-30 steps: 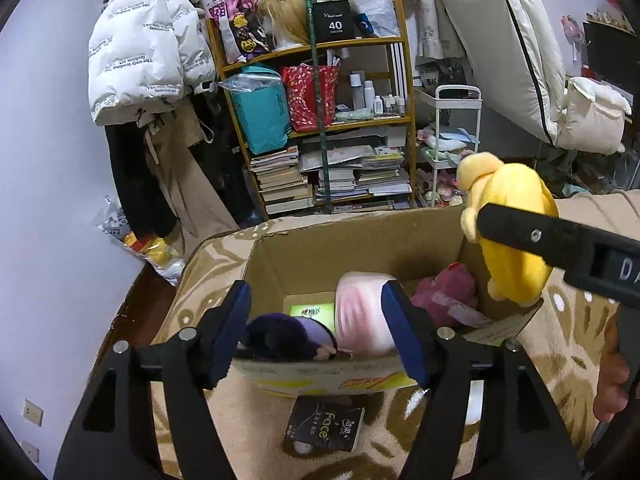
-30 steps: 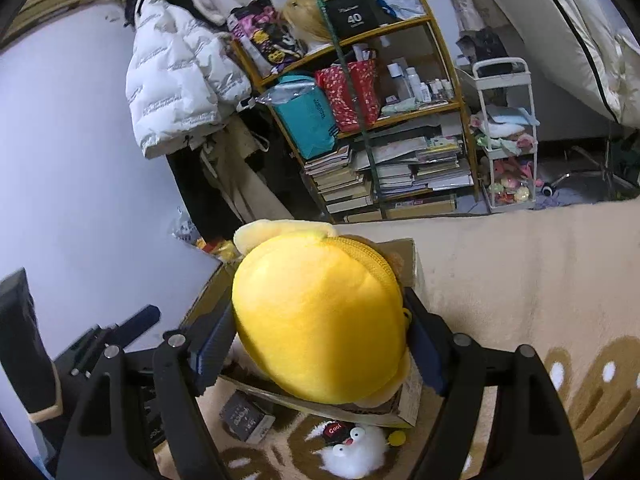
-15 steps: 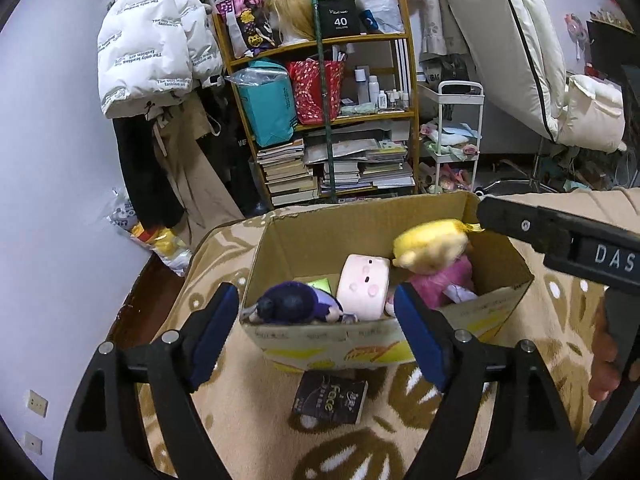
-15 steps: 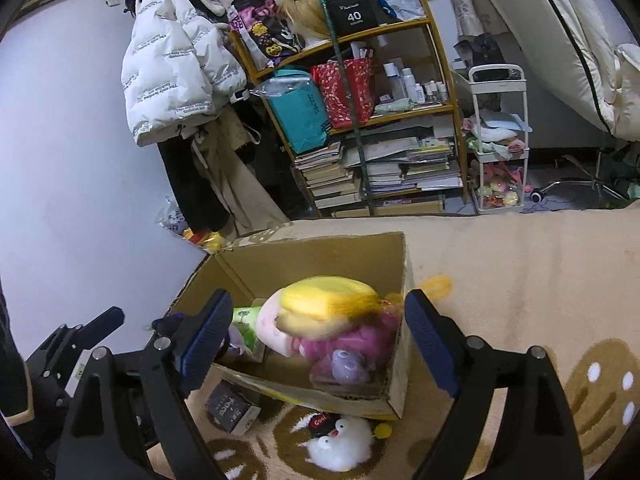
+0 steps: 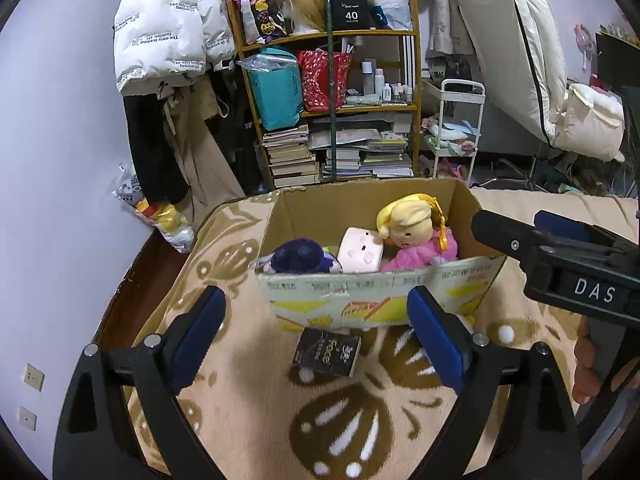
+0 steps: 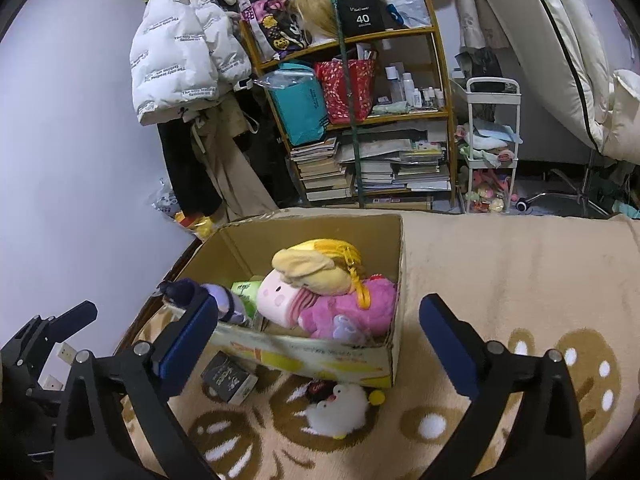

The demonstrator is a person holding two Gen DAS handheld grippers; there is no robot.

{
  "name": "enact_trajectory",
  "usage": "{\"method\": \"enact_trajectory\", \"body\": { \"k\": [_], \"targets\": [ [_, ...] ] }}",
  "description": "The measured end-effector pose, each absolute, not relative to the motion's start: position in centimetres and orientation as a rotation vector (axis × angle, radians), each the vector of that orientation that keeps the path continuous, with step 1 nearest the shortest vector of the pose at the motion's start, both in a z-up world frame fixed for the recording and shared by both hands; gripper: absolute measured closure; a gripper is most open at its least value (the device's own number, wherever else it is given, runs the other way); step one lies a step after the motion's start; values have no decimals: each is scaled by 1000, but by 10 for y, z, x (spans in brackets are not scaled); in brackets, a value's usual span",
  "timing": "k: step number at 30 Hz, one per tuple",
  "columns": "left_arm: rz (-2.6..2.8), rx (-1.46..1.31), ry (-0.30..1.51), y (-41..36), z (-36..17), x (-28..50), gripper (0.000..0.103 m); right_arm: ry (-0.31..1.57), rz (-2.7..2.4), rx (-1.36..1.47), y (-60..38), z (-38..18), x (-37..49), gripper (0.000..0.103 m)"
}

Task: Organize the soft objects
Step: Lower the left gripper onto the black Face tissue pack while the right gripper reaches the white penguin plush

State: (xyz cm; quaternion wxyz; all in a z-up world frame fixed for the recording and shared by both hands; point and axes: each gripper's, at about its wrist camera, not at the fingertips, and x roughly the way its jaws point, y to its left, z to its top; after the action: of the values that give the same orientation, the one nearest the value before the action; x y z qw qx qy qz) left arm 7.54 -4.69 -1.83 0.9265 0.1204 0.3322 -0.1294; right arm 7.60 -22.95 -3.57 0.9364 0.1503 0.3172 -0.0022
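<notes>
A cardboard box [image 5: 360,300] [image 6: 312,354] stands on a beige patterned blanket. In it lie a yellow plush [image 5: 408,220] [image 6: 316,270] on top of a pink plush [image 5: 420,254] [image 6: 352,308], a pale pink square plush [image 5: 360,250] [image 6: 278,298] and a dark purple plush [image 5: 298,256] [image 6: 208,296]. A white fluffy plush [image 6: 338,404] lies on the blanket in front of the box. My left gripper [image 5: 316,336] is open and empty, in front of the box. My right gripper [image 6: 320,344] is open and empty, above the box's near edge.
A small black "face" box [image 5: 326,352] [image 6: 228,376] lies on the blanket by the cardboard box. Behind stand a cluttered wooden shelf [image 5: 332,100], a white trolley [image 5: 456,132], hanging coats [image 5: 160,40] and a leaning mattress [image 5: 520,40]. The blanket's left edge drops to dark floor [image 5: 132,280].
My right gripper opened and let the yellow plush drop into the box onto the pink plush. Both grippers pulled back from the box; the left gripper opened wider.
</notes>
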Motion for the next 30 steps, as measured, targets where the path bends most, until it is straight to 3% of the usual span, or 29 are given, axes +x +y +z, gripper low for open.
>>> {"method": "enact_trajectory", "body": {
  "k": [30],
  "targets": [
    [-237, 236, 937, -35, -96, 110, 10, 874, 0, 311, -220, -98, 91, 0]
  ]
}}
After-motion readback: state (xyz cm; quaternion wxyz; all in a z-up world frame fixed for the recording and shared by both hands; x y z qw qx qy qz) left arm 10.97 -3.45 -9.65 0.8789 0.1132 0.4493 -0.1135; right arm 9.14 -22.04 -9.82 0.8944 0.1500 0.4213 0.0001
